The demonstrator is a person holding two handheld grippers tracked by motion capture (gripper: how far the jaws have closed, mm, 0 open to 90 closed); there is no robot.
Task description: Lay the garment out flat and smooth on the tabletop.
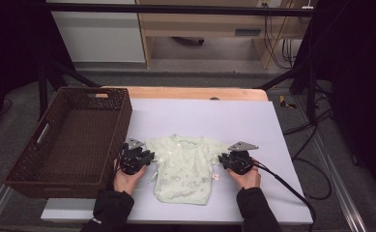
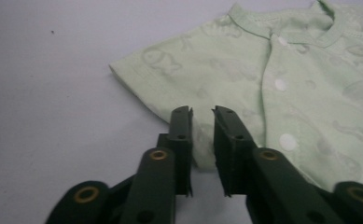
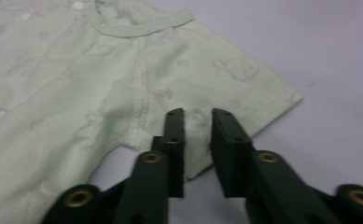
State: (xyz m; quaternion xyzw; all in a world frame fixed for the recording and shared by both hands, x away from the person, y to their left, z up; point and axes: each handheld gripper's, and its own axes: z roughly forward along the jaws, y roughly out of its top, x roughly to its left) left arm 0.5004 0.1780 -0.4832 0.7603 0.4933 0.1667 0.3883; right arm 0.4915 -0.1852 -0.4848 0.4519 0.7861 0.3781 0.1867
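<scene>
Left fingers (image 2: 181,140) and right fingers (image 3: 226,144), nearly closed, are each pinching a sleeve of the shirt (image 1: 184,166) lying on the desk (image 1: 234,116); basket (image 1: 110,140) sitting empty.

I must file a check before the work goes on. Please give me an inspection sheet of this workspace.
Surface: pale lilac sheet over a wooden table.
Job's things: light green baby shirt lying flat, buttons up; brown woven basket at the left, empty.
Clutter: nothing seen.
Grippers: left tongs nearly shut with the left sleeve edge between them; right tongs likewise on the right sleeve.
Cables: black cable trailing from the right tongs.
Surroundings: black frame poles, pale cabinets, floor cables.
</scene>
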